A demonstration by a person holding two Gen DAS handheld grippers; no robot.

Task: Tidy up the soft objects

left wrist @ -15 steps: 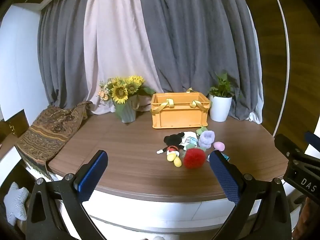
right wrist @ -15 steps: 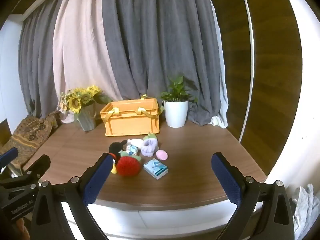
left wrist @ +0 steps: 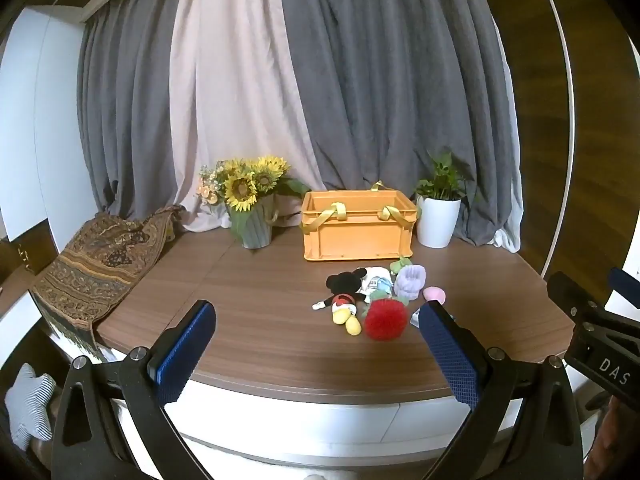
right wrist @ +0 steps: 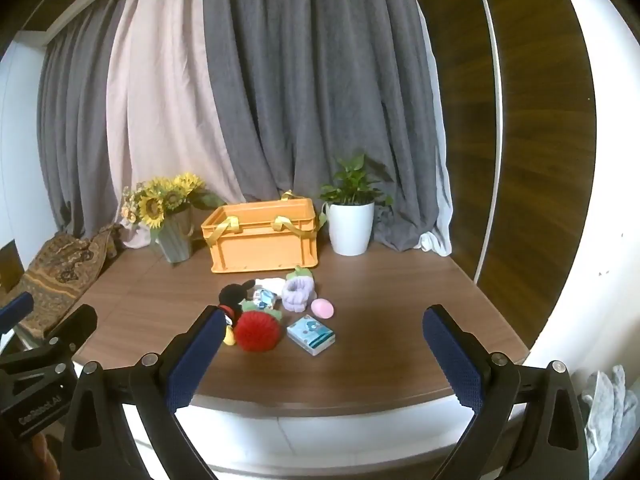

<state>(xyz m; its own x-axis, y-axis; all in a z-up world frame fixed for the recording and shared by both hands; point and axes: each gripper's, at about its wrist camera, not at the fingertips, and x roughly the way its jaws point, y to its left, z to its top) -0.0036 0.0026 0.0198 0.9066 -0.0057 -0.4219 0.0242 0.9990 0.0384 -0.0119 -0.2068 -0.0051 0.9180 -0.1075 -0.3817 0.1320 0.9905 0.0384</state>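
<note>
Your soft things lie heaped mid-worktop, just in front of the orange crate point(right wrist: 264, 236): a red fuzzy ball point(right wrist: 257, 332) nearest you, a mouse doll point(left wrist: 344, 296) touching it on the left, a lilac plush point(right wrist: 298, 295) and a pink ball point(right wrist: 322, 308) behind, and a small blue packet point(right wrist: 311, 335) just right of the red ball. The crate stands open-topped, handles flopped over its rim, likely meant to receive them. Your left gripper point(left wrist: 316, 354) and right gripper point(right wrist: 320, 354) both hang short of the worktop point(right wrist: 400, 344) edge, fingers spread wide, holding nothing, so nothing is sorted yet. Sunflowers point(left wrist: 246, 188) and a potted plant point(right wrist: 352, 220) flank the crate, well clear of your reach path.
</note>
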